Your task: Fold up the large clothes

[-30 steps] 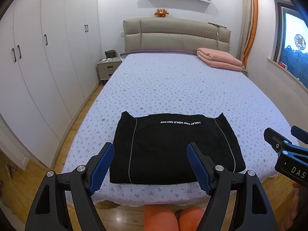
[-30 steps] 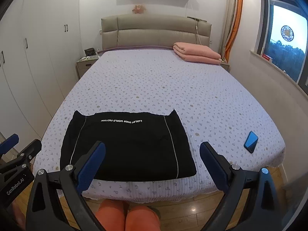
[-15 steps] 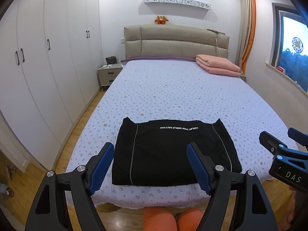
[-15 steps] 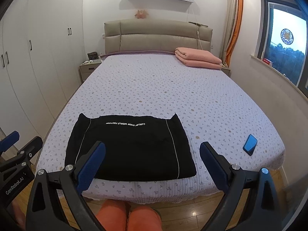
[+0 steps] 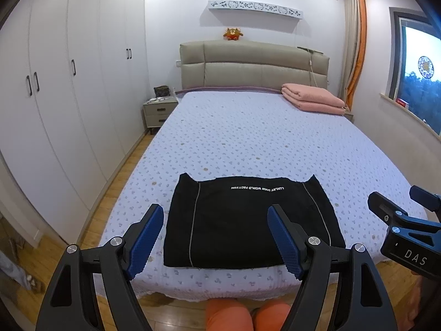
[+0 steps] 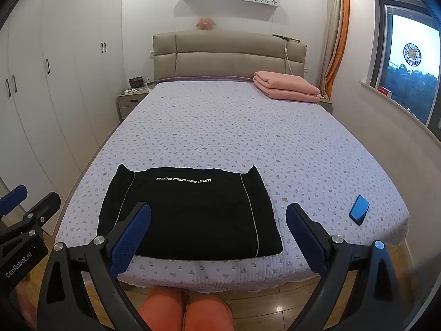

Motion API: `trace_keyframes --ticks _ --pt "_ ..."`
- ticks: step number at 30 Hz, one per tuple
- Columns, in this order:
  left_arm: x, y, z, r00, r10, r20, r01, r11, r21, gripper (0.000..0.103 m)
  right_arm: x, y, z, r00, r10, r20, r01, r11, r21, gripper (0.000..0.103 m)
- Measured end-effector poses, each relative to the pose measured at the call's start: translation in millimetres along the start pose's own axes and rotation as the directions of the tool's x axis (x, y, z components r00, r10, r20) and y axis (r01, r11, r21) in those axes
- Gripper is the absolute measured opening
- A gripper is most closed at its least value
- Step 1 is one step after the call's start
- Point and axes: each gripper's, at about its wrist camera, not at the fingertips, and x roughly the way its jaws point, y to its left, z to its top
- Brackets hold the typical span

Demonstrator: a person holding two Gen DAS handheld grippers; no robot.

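Folded black garment at the foot of the bed, both of your grippers held off it.

Taking the bed [image 5: 248, 143] as your landmark: to its left stands the white wardrobe [image 5: 69, 88], with a nightstand [image 5: 158, 111] by the headboard corner. Your left gripper [image 5: 215, 238] hangs above the foot edge with its jaws spread wide and nothing between them. The black garment [image 5: 248, 220] lies flat on the bed's near end (white lettering along its far edge), folded into a rectangle. Your right gripper [image 6: 219, 238] sits over the same foot edge, jaws likewise spread and empty. A blue phone [image 6: 359, 213] lies near the bed's right foot corner, and a folded pink blanket [image 6: 285, 85] rests at its far right corner.
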Motion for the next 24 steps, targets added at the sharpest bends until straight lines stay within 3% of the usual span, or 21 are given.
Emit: trace_keyframes --ticks 21,24 --pt "-5 10 2 0.997 0.074 0.019 -0.074 0.997 -0.01 0.079 9 15 1 0.999 0.034 -0.028 -0.035 0.999 -0.02 0.099" --pt "-8 11 1 0.994 0.095 0.054 -0.094 0.996 -0.011 0.079 12 15 0 0.999 0.035 -0.034 -0.035 0.999 -0.017 0.099"
